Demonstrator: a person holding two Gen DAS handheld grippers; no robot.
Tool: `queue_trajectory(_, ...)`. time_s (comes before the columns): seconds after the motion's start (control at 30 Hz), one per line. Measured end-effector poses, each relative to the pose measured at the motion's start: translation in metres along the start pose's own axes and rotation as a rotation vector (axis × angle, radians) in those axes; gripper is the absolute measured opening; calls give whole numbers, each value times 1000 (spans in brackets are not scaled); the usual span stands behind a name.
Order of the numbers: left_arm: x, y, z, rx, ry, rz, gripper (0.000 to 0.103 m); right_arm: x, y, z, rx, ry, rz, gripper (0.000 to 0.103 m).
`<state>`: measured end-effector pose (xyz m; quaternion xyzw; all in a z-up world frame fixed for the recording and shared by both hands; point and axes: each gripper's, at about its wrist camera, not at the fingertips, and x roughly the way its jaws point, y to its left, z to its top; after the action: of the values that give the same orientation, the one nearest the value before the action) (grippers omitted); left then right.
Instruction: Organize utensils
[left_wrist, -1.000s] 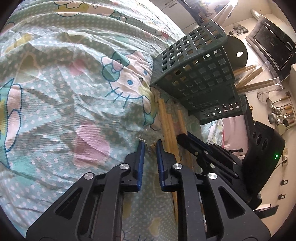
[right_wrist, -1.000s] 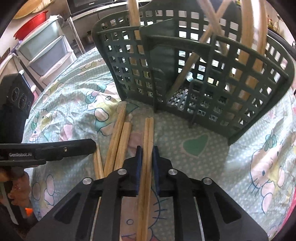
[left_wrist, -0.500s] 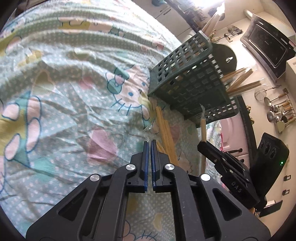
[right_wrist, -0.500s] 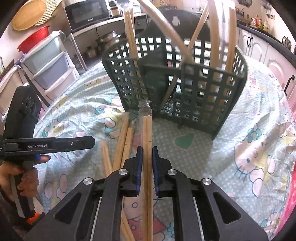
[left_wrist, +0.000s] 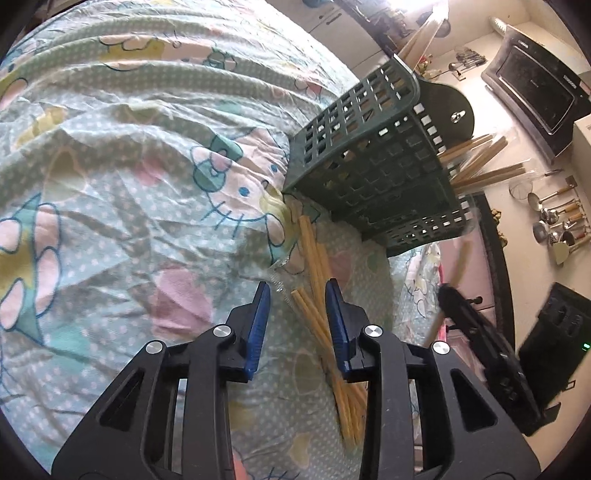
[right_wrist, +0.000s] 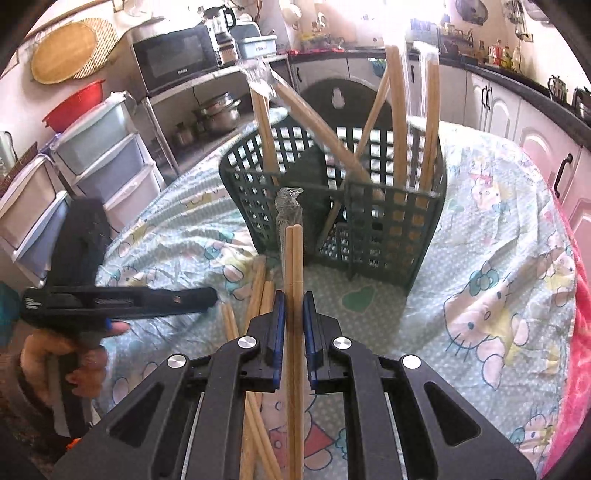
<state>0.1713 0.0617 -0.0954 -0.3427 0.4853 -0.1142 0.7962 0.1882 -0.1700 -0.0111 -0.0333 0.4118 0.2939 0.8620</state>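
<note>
Kitchen table under cartoon-cat cloth, green basket, right hand-held gripper clamping wrapped chopsticks, left hand-held gripper just opening, empty.

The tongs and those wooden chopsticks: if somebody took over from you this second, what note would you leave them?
Right tongs: shut on a wrapped chopstick pair, lifted off the cloth and pointing at the green basket.
Left tongs: jaws have just been opening, gripping nothing, poised over the loose chopsticks on the tablecloth.
Done: several pairs already stand in the basket.
Left: drop the held pair in, then collect the loose ones lying in front of the basket.
</note>
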Motion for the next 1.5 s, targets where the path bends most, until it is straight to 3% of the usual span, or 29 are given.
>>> queue_trajectory(0.23,13,-7,7,5,0,50,24,-28,11,11,-34,-70,16,8)
queue_trajectory(0.33,15,-7,11,13,-3,81,12,-38,16,16,-57,-98,14,7)
queue_trajectory(0.5,18,-5,15,16,4,95,4,-53,22,24,-81,-144,18,7)
queue_trajectory(0.77,-18,-22,18,56,-69,18,0,-68,26,31,-99,-189,16,6)
queue_trajectory(1.2,-92,-95,28,188,-210,-175,0,-109,32,48,-110,-299,18,6)
queue_trajectory(1.5,-114,-140,37,277,-260,-230,0,-135,29,55,-110,-368,-11,6)
